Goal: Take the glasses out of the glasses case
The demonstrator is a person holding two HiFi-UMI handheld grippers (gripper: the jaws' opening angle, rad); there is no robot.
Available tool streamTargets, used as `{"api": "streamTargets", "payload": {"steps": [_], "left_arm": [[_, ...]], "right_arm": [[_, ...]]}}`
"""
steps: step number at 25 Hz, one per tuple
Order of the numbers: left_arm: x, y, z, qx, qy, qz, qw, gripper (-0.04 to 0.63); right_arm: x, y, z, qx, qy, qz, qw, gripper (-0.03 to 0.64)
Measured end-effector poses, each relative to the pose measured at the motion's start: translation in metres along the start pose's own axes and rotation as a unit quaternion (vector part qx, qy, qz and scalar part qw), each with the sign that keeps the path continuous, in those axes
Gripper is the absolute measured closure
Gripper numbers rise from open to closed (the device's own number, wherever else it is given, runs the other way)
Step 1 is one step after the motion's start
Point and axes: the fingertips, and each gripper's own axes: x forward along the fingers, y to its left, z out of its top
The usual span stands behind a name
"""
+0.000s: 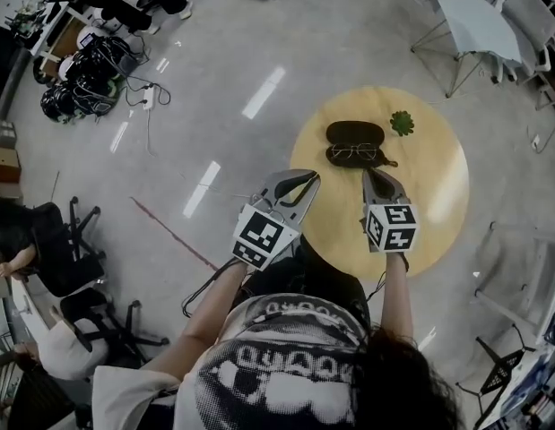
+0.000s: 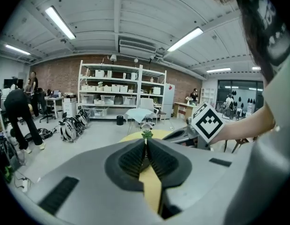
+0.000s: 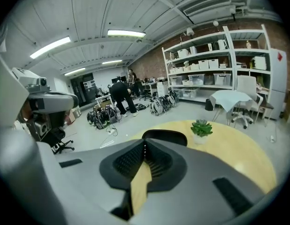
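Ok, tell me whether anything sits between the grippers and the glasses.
Nothing visible does. Bare table lies between the left gripper, the right gripper and the glasses in the open case; the small plant stands beyond it, to the right.

Place: a lab-like workshop hall is showing all round.
Walls: a brick wall (image 2: 53, 76) is running behind white shelves (image 2: 116, 92) that are carrying storage bins (image 2: 107, 99).
Ceiling: strip lights (image 2: 60, 22) are glowing under a ribbed vault.
Floor: bare concrete (image 1: 259, 43) is lying under cables (image 1: 148, 97) and heaped gear (image 1: 84, 83).
Furniture: office chairs (image 1: 75, 245) and a round counter (image 1: 429, 186) are standing about.
People: several (image 2: 18, 109) are working near desks (image 2: 53, 100).
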Motion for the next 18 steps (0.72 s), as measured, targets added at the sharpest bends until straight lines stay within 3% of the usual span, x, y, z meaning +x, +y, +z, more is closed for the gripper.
{"api": "streamTargets", "payload": {"steps": [9,18], "left_arm": [[0.041,0.009,-0.017,-0.007,0.048,-0.021,0.9986,0.575],[0.068,0.013,-0.009,-0.003,0.056,-0.035,0.9978,0.574]], "right_arm": [[0.045,-0.037,-0.022,-0.003,0.063,-0.006,0.998,0.578],[0.07,-0.041,-0.032,-0.005,0.105,0.008,0.994,0.549]]}}
